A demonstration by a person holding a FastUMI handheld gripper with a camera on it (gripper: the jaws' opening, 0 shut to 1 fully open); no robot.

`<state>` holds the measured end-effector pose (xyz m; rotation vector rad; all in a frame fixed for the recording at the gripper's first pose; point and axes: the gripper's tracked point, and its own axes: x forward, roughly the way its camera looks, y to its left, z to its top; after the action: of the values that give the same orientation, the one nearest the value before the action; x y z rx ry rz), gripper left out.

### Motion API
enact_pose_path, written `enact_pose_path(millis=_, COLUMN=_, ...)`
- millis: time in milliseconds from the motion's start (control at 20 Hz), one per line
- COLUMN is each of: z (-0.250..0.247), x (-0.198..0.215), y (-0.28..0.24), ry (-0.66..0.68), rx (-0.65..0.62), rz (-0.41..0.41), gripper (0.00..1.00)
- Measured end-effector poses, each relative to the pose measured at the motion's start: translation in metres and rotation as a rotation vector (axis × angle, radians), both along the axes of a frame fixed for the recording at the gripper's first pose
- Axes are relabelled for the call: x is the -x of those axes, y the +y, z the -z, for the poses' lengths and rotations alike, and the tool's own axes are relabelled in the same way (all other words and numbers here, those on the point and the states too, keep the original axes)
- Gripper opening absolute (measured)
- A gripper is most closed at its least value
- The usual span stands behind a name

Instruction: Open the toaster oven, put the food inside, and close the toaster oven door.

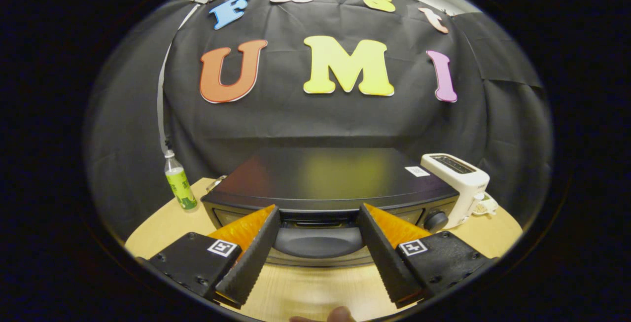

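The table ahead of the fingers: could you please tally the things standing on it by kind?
Toaster oven: 1, black, just ahead of the open fingers
Pop-up toaster: 1, white, beside the oven's knob end
Bottle: 1, green label, at the oven's other side
Total: 3

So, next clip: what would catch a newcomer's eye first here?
The black toaster oven on the wooden table, its door handle sitting between the open gripper fingers. A white pop-up toaster stands beside its knob end, and a green-labelled bottle at the opposite side, near the wall.
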<state>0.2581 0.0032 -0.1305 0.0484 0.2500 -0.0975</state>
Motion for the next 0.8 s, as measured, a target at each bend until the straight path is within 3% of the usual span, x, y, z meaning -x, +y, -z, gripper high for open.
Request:
enact_pose_path(millis=450, z=0.01, x=0.018, y=0.002, ry=-0.025, rx=0.022, rz=-0.008, gripper=1.0)
enact_pose_path(millis=800, z=0.032, x=0.067, y=0.008, ry=0.06, rx=0.023, rz=-0.032, gripper=1.0)
